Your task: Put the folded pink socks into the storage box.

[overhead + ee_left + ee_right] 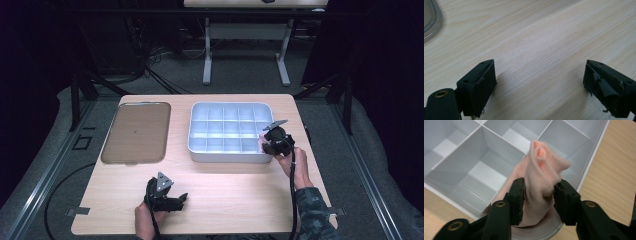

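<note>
A soft pink cloth (544,167) stands bunched between the black jaws of my right gripper (539,187), whose pads press on its sides. It hangs over the near right corner compartment of a white divided tray (200,150); the tray's grid of cells (486,147) lies below the cloth. From above, the right gripper (267,143) sits at that corner of the tray. My left gripper (180,201) rests low over the bare wood near the table's front edge, jaws (540,75) wide apart with nothing between them.
A flat brown tray (135,132) lies at the table's left; its rounded edge (431,22) shows in the left gripper view. Bare wood stretches between the two trays and along the front. A table leg frame (245,50) stands beyond the far edge.
</note>
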The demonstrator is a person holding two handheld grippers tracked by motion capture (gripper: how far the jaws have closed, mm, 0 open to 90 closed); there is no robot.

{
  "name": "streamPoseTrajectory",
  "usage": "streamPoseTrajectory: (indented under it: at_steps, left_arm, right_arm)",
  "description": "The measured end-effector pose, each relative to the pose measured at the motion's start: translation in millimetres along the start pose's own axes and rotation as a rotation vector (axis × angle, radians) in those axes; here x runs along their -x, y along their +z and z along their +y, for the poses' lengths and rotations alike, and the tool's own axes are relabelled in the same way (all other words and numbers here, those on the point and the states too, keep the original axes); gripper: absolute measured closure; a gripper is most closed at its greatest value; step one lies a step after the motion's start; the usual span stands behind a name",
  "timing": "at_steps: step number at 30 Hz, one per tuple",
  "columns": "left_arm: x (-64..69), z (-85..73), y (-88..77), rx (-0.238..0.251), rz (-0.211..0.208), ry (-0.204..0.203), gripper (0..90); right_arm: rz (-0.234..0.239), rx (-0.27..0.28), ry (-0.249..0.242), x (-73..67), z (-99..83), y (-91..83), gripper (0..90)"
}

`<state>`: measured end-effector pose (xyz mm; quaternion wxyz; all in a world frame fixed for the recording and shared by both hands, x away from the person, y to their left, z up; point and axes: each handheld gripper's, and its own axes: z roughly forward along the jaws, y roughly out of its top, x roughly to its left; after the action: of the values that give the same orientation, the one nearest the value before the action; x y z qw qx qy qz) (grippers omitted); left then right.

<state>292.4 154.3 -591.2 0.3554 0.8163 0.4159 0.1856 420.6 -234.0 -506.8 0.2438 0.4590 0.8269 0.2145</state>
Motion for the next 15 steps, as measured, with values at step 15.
streamPoseTrajectory:
  at_steps: [15]
  left_arm:
    - [0.2,0.3,0.2,-0.001,0.001,0.000,10.9]
  right_arm:
    - [0.040,0.047,-0.020,2.5,2.8,-8.3,81.4]
